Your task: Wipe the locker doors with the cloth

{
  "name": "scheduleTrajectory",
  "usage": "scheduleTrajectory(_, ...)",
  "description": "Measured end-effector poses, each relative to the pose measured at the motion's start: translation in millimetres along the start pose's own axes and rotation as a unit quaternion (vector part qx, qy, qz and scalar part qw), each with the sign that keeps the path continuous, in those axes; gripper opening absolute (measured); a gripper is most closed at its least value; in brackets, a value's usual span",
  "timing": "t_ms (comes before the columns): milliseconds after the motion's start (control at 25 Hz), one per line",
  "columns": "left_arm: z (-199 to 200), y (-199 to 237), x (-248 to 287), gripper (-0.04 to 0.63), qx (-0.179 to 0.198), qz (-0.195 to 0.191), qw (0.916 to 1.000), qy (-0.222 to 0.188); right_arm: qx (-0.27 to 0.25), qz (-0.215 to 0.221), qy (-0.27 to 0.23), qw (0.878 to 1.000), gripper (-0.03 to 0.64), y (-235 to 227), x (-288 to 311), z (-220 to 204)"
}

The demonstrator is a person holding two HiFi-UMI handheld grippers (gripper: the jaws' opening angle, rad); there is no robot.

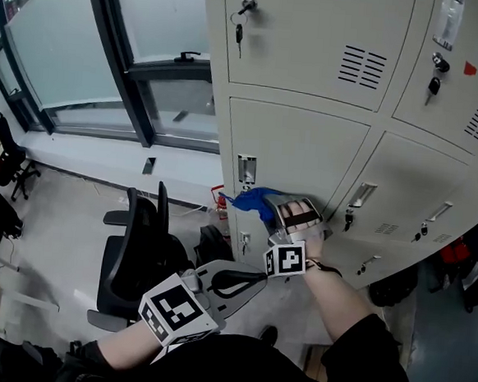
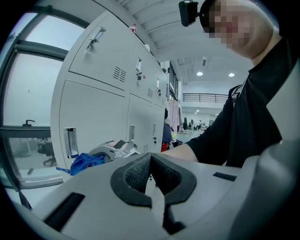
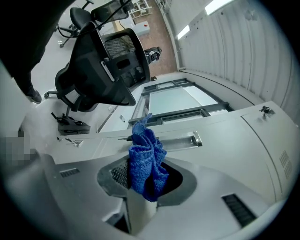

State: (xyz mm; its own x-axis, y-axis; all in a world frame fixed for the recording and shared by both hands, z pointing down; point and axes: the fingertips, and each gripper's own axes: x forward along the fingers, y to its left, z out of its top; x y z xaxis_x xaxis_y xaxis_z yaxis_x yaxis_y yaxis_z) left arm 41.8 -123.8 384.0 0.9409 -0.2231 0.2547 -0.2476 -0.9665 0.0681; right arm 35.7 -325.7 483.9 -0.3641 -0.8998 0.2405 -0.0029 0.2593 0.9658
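Note:
A blue cloth (image 1: 251, 200) is pinched in my right gripper (image 1: 285, 217), which holds it against the beige locker door (image 1: 295, 153) of the lower row, near the door's slot handle (image 1: 246, 169). From the right gripper view the bunched cloth (image 3: 146, 161) fills the jaws, in front of the door and its handle (image 3: 180, 140). My left gripper (image 1: 215, 285) hangs low, away from the lockers, jaws shut and empty (image 2: 151, 177). In the left gripper view the cloth (image 2: 85, 161) and the right gripper (image 2: 112, 149) show beside the locker front (image 2: 93, 112).
Black office chairs (image 1: 139, 252) stand on the floor left of the lockers. A window wall (image 1: 93, 51) runs along the left. Keys hang from the upper locker locks (image 1: 241, 21). More locker doors (image 1: 424, 192) extend to the right.

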Motion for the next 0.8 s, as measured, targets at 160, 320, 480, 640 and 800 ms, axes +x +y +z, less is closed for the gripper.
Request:
scheduleTrajectory(160, -6.6, 4.7, -7.9, 0.008, -0.009, 0.008, 0.9999, 0.004, -0.006, 0.015, 0.008, 1.0, 0.101, 9.0, 11.8, -4.8)
scheduleTrajectory(320, -3.3, 6.4, -6.0, 0.008, -0.007, 0.01, 0.9999, 0.0, -0.012, 0.014, 0.016, 1.0, 0.102, 10.1, 2.5, -19.8)
scheduleTrajectory(480, -0.5, 1.3, 7.6, 0.008, -0.004, -0.005, 1.0, 0.001, -0.012, 0.017, 0.042, 0.999, 0.101, 14.2, -19.4, -54.2)
scheduleTrajectory(640, 5.8, -8.6, 25.5, 0.008, 0.004, -0.027, 0.9996, -0.002, -0.011, 0.021, 0.076, 0.997, 0.103, 18.7, -44.6, -92.7)
scheduleTrajectory(800, 7.6, -16.3, 37.5, 0.008, 0.005, -0.042, 0.9991, -0.004, -0.003, 0.023, 0.111, 0.994, 0.101, 22.9, -65.8, -124.9)
